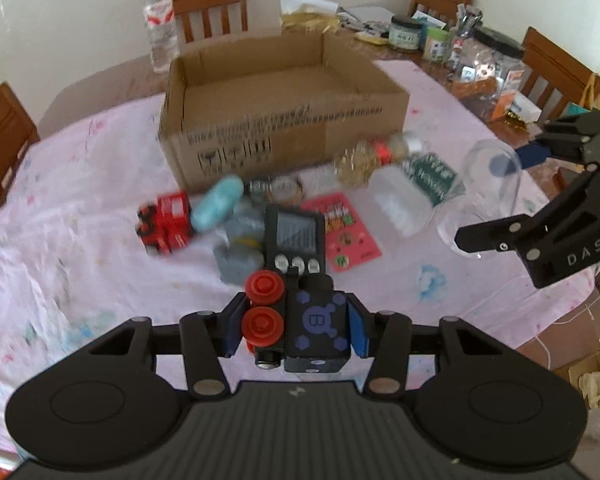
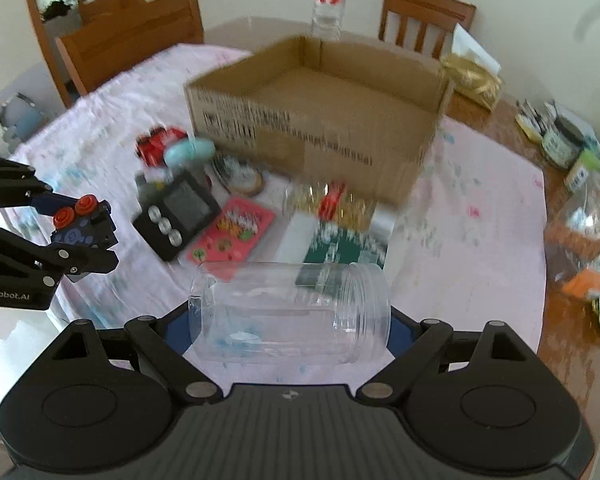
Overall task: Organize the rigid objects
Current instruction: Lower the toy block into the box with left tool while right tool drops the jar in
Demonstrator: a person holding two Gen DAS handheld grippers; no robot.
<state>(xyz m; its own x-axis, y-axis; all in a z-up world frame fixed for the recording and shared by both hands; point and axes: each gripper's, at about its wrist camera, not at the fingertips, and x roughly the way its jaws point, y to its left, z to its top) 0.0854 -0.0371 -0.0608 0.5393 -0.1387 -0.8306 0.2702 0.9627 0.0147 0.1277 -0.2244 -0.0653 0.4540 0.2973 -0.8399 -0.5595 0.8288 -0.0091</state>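
Two grippers loaded: left gripper (image 1: 294, 330) clamped on black toy block (image 1: 314, 326), right gripper (image 2: 290, 316) closed across clear jar (image 2: 288, 312), long axis crosswise to fingers. Cardboard box (image 1: 284, 128) lies straight ahead of both; left looks nearer, apparently

On the table I count one cardboard box (image 1: 284, 92), one clear plastic jar (image 2: 288, 312), one black timer (image 1: 295, 236), two toy trains (image 1: 166, 224) (image 1: 296, 324), and one water bottle (image 1: 160, 20).
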